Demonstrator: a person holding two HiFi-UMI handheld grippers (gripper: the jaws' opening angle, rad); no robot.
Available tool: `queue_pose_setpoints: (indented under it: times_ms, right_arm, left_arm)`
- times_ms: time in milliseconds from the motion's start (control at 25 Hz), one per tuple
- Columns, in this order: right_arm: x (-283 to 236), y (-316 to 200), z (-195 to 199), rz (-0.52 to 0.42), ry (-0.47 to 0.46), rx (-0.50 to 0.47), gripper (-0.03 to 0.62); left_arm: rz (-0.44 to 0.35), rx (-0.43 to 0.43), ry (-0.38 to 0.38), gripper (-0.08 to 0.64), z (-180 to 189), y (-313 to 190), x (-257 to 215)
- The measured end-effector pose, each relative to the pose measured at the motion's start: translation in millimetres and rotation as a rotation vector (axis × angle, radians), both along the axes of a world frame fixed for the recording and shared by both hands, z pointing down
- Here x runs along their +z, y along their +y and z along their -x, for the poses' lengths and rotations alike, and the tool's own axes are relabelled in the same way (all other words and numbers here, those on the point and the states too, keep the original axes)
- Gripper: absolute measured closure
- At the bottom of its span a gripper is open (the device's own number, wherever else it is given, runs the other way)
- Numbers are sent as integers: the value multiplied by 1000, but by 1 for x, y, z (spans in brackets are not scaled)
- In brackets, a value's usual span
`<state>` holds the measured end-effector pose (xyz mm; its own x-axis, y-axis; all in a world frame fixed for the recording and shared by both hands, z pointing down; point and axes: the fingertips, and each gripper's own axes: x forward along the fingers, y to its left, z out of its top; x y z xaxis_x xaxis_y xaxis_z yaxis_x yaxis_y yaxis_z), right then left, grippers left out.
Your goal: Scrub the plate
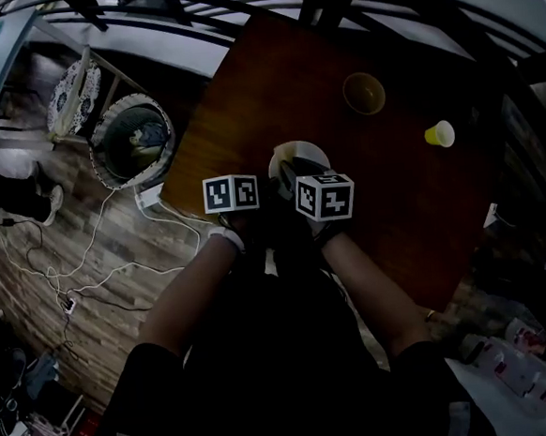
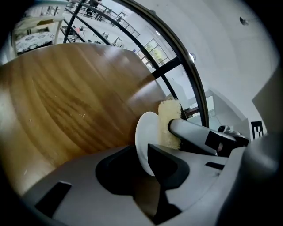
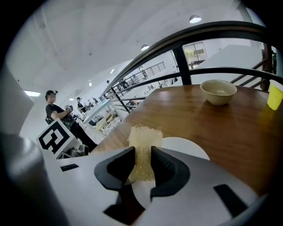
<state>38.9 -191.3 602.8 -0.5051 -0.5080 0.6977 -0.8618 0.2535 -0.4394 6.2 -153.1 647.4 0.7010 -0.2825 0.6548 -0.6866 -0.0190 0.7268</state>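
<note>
A small white plate (image 2: 145, 140) stands on edge between the jaws of my left gripper (image 2: 142, 160), which is shut on its rim. My right gripper (image 3: 142, 162) is shut on a pale yellow scrubbing sponge (image 3: 143, 148), and the sponge presses flat against the plate's face (image 3: 188, 148). In the left gripper view the sponge (image 2: 169, 124) sits against the plate's far side, with the right gripper's finger (image 2: 191, 131) behind it. In the head view both grippers, left (image 1: 232, 193) and right (image 1: 322, 195), meet at the plate (image 1: 298, 152) over the near part of the brown table (image 1: 414, 211).
A tan bowl (image 1: 364, 93) (image 3: 218, 91) and a yellow cup (image 1: 441, 134) (image 3: 275, 95) stand farther back on the table. Left of the table on the floor are a round basket (image 1: 133, 139), loose cables (image 1: 98, 264) and a chair. A person (image 3: 56, 113) stands in the distance.
</note>
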Motion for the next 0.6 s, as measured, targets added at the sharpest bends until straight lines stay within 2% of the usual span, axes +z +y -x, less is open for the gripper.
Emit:
queue_pose_setpoints:
  times_ms: [120, 280, 600]
  right_arm:
    - [5, -1, 6, 11, -7, -36, 465]
    - [12, -1, 9, 27, -13, -64, 466]
    - [17, -3, -9, 42, -26, -42, 466]
  left_arm:
    - [-2, 10, -21, 500, -5, -1, 3]
    - [-16, 17, -47, 500, -7, -1, 3]
    - [6, -26, -12, 502, -8, 2, 2]
